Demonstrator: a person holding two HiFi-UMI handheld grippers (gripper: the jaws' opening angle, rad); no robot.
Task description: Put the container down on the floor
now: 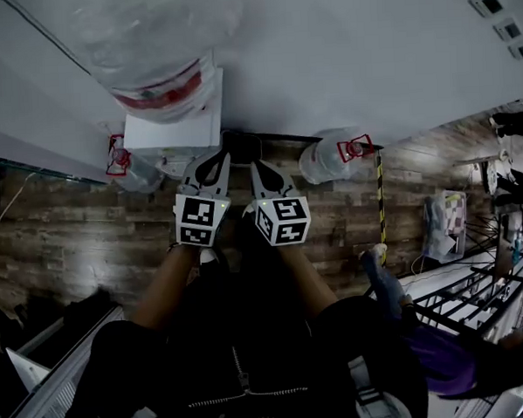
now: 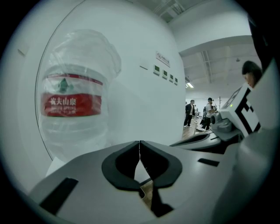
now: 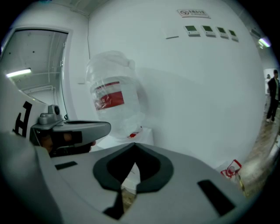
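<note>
The big clear plastic water jug with the red label (image 1: 162, 56) (image 2: 74, 109) (image 3: 114, 105) sits up on a white box-shaped stand (image 1: 174, 130) (image 3: 142, 135) against the white wall (image 1: 341, 51), off the dark wooden floor (image 1: 71, 240). It looks upright, with a filmy cover over its top. Left gripper (image 1: 213, 160) (image 2: 139, 151): jaws pressed together, nothing between them. Right gripper (image 1: 257, 166) (image 3: 133, 153): the same, closed and empty. Both point towards the jug, neither touching it. Two smaller clear bottles (image 1: 329, 159) (image 1: 130, 167) lie on the floor either side.
</note>
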